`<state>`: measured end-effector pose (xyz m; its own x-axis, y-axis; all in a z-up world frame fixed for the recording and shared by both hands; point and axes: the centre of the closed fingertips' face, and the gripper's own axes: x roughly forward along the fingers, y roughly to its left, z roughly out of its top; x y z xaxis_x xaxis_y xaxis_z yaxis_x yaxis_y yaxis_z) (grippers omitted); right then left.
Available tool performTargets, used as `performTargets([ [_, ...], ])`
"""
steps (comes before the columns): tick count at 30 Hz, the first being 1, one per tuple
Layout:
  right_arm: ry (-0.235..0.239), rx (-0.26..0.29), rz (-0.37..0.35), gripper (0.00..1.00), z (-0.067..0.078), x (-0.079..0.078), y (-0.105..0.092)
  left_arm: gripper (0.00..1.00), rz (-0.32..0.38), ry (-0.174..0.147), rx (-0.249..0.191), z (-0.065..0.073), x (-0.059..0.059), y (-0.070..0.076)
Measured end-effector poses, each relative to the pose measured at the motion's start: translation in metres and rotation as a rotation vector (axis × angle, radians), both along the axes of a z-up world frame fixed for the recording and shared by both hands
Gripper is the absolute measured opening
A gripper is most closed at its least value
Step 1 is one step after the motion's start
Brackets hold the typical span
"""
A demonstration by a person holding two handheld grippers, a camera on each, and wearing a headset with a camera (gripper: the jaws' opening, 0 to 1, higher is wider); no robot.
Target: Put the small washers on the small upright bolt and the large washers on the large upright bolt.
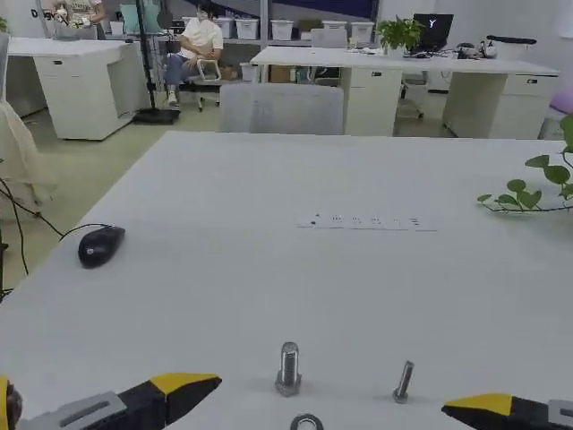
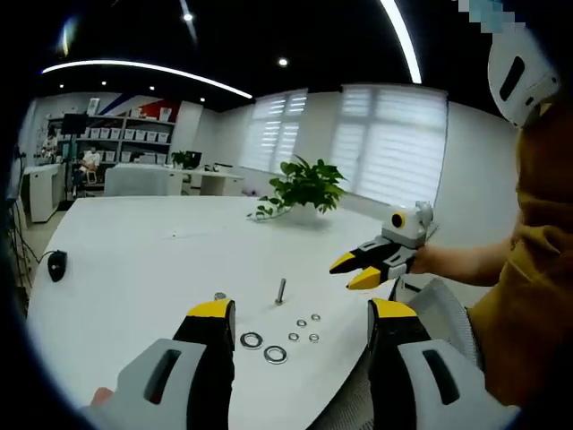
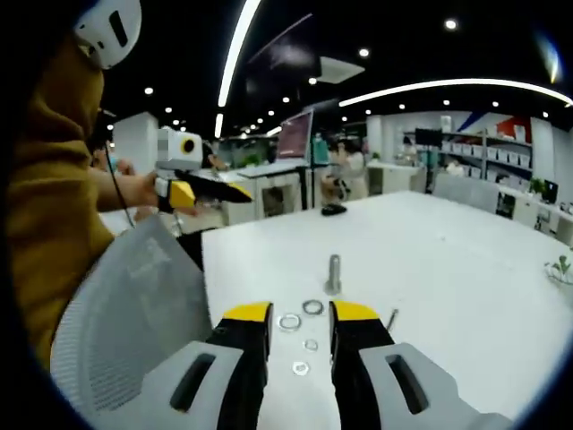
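Observation:
A large upright bolt (image 1: 288, 368) and a thinner small upright bolt (image 1: 404, 381) stand near the table's front edge, with one washer (image 1: 306, 421) just before them. In the left gripper view, two large washers (image 2: 263, 348) and several small washers (image 2: 307, 329) lie loose in front of the small bolt (image 2: 281, 290). My left gripper (image 2: 303, 315) is open wide, above the washers, empty. My right gripper (image 3: 300, 315) is open more narrowly and empty, with large washers (image 3: 301, 314), small washers (image 3: 305, 355) and the large bolt (image 3: 333, 273) ahead. Both grippers (image 1: 192, 387) (image 1: 479, 408) flank the bolts.
A black mouse (image 1: 100, 244) lies at the left of the white table (image 1: 358, 287). A plant's leaves (image 1: 535, 190) reach in at the right, and a socket strip (image 1: 367, 221) sits mid-table. A grey chair (image 1: 282, 109) stands beyond; a person (image 1: 192, 45) sits far back.

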<state>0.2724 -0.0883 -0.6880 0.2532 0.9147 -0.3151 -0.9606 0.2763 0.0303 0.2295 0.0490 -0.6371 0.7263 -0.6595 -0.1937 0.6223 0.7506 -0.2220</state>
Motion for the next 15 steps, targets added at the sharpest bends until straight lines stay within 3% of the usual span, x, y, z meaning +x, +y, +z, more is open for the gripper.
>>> performTargets([
  [11,-0.004,-0.013,-0.003,0.26,0.0021,-0.005,-0.008,0.59,-0.004,0.001,-0.003,-0.0027,-0.0049,-0.0077],
  [15,-0.002,-0.014,0.005,0.26,0.0008,-0.0089,-0.0068,0.59,0.005,0.01,0.034,-0.0089,-0.0026,-0.004],
])
